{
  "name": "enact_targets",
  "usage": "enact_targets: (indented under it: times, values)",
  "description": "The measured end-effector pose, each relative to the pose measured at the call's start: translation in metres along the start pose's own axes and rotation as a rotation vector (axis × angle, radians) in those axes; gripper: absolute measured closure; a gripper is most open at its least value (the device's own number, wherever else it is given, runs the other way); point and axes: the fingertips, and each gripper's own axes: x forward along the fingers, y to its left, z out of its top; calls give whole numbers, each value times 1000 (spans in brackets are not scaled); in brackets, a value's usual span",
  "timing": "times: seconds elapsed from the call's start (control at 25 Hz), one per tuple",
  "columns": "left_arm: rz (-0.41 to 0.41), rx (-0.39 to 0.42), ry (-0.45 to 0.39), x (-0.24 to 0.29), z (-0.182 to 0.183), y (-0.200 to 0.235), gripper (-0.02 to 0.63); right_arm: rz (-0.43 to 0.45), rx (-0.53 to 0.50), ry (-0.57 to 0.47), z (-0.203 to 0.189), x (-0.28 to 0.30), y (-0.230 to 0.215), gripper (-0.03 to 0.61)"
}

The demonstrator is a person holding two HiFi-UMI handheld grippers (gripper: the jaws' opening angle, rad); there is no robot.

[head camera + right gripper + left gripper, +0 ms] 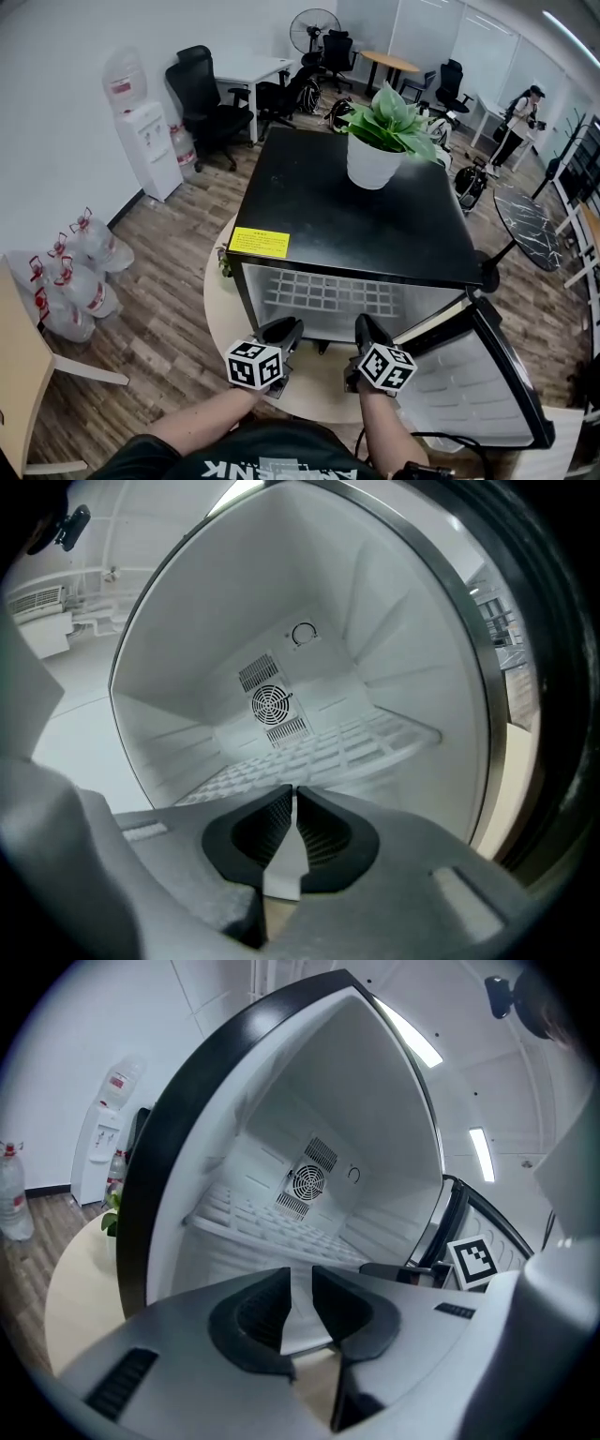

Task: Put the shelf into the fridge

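Observation:
A black mini fridge (pixel 347 206) stands on a round table (pixel 220 300) with its door (pixel 487 375) swung open to the right. The white wire shelf (pixel 319 292) lies level inside the fridge, resting on the side ledges, and shows in the left gripper view (pixel 272 1222) and the right gripper view (pixel 328 752) below the rear fan (pixel 270 705). Both grippers hover just outside the opening, apart from the shelf. My left gripper (pixel 286 330) (pixel 300 1283) has a clear gap between its jaws and holds nothing. My right gripper (pixel 366 328) (pixel 293 799) has its jaws nearly together, empty.
A potted plant (pixel 380 141) sits on the fridge top, and a yellow label (pixel 260 242) is at its front left corner. On the floor to the left are a water cooler (pixel 150 141), several water bottles (pixel 80 272) and a wooden chair (pixel 28 375). Office chairs (pixel 202 94) stand behind.

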Motion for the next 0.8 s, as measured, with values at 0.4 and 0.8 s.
enact_targets:
  times: [0.4,0.8]
  values:
    - [-14,21,-15,-23,8,0,554,-19,-20,-16,4,7,-1,554]
    - [-81,152,-25,-59,23,-9,569,-7,-73,-15,-1,-25,36,554]
